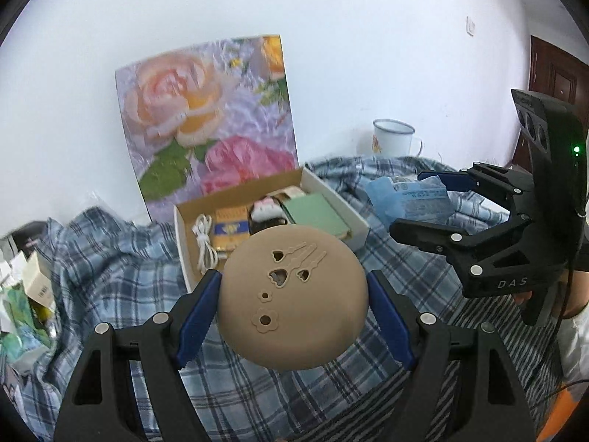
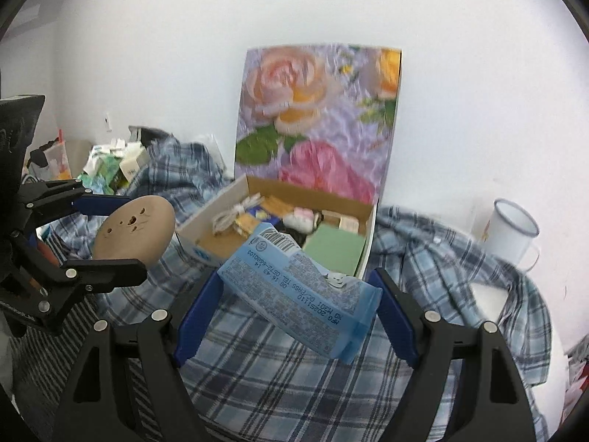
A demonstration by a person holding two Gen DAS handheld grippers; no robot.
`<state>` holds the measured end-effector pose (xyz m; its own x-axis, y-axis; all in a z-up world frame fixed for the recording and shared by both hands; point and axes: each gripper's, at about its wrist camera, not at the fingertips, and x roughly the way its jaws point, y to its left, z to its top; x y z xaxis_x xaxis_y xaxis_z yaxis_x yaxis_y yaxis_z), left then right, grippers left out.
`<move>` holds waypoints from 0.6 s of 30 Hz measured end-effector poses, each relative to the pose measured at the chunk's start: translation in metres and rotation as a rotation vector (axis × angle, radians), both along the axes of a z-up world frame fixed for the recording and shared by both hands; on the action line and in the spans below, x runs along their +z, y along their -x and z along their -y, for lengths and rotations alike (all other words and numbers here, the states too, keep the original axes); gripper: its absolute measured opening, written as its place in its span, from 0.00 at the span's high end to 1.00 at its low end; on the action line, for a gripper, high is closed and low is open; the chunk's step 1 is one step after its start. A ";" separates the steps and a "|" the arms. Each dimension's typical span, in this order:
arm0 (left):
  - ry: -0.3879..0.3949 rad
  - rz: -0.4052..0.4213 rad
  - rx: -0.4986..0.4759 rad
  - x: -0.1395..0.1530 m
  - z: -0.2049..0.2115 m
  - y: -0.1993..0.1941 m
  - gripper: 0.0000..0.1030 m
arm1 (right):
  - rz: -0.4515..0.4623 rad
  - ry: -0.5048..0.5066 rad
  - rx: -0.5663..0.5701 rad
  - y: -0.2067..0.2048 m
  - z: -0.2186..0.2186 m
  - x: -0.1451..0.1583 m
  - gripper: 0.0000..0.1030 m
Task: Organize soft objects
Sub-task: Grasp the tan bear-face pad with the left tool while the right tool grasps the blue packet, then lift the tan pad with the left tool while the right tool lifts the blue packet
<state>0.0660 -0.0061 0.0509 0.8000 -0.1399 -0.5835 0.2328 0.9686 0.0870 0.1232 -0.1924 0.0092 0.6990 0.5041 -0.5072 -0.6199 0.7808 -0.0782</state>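
Both claws loaded above the plaid cloth (image 1: 110, 258).
Left claw (image 1: 292, 309) grips a tan round pad (image 1: 294, 294); right claw (image 2: 294, 313) clamps a blue packet (image 2: 298, 291). Cardboard box (image 1: 353, 213), floral panel (image 1: 206, 118) and mug (image 1: 392, 138) ahead.

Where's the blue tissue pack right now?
The blue tissue pack is held in the right gripper, above the plaid cloth just in front of the open cardboard box.
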 end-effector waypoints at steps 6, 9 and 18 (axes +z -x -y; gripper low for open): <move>-0.017 0.070 0.006 0.027 0.000 0.011 0.21 | 0.068 -0.015 0.015 0.011 0.000 0.028 0.22; -0.023 0.102 0.015 0.039 -0.002 0.015 0.21 | 0.102 -0.028 0.020 0.015 0.000 0.041 0.22; 0.000 0.218 0.062 0.078 -0.016 0.022 0.21 | 0.189 -0.074 0.026 0.015 -0.002 0.079 0.22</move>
<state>0.0440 0.0099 0.1286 0.9143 -0.0862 -0.3957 0.1481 0.9806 0.1286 0.1085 -0.1908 0.0878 0.7644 0.5543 -0.3292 -0.6197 0.7726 -0.1381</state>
